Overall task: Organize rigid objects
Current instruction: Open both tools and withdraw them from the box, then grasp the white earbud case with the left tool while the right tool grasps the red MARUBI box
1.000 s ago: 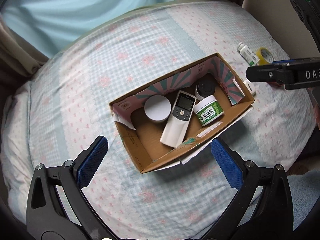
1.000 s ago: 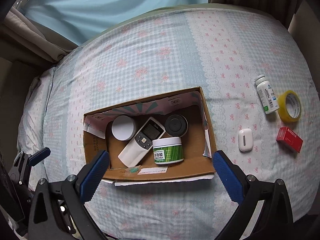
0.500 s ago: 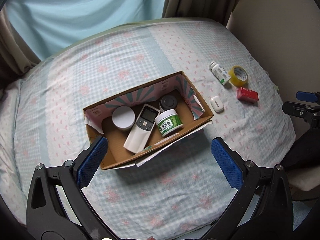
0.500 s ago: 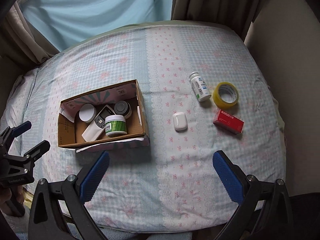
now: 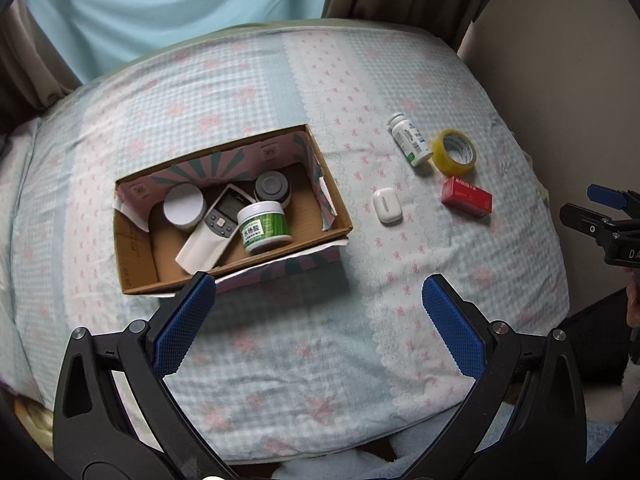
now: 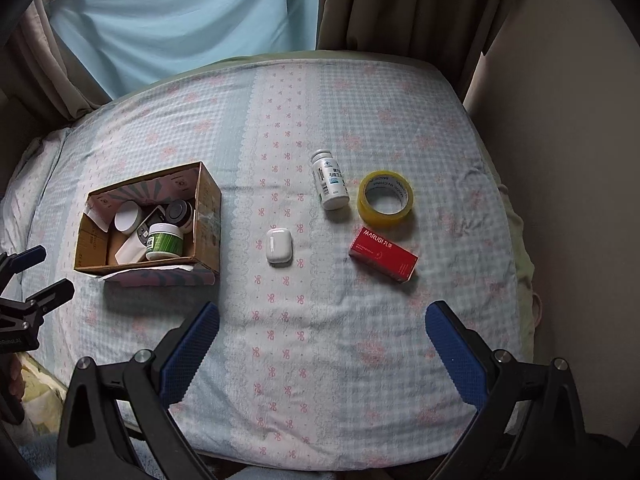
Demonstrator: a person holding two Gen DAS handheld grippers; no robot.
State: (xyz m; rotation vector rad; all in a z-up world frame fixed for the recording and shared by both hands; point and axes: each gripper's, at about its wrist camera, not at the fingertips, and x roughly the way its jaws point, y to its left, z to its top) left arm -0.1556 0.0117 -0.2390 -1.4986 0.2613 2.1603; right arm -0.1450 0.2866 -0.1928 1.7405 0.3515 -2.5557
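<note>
Both tongs spread wide, nothing between the blue pads. Left gripper point(image 5: 318, 318) held back over the near edge of the bed point(image 5: 304, 380), pointing forward and down, just short of the cardboard box point(image 5: 136, 256); its left pad point(image 5: 182, 322) overlapping the box's near flap in view, no contact to be made out. Right gripper point(image 6: 322, 350) likewise pulled back and high, aimed down at the loose items. Seen from the right camera, left tongs out at the far left edge, clear of the box.

Inside the box: white jar point(image 5: 183, 210), remote control point(image 5: 214, 232), green-labelled tub point(image 5: 264, 226), dark-lidded jar point(image 5: 272, 188). Outside, on the bedspread to its right: earbud case point(image 6: 279, 246) nearest the box, then pill bottle point(image 6: 330, 184) lying on its side, tape roll point(image 6: 386, 198) just beside it, red carton point(image 6: 383, 254) nearer the front.

Judged about half done: four items boxed, four waiting. Seemingly between picks, with no item chosen yet. Next move likely for the right tongs: down onto the earbud case, pads across its narrow sides, then over the box wall. Smooth, rounded shell, so apt to slip unless squarely pinched.
</note>
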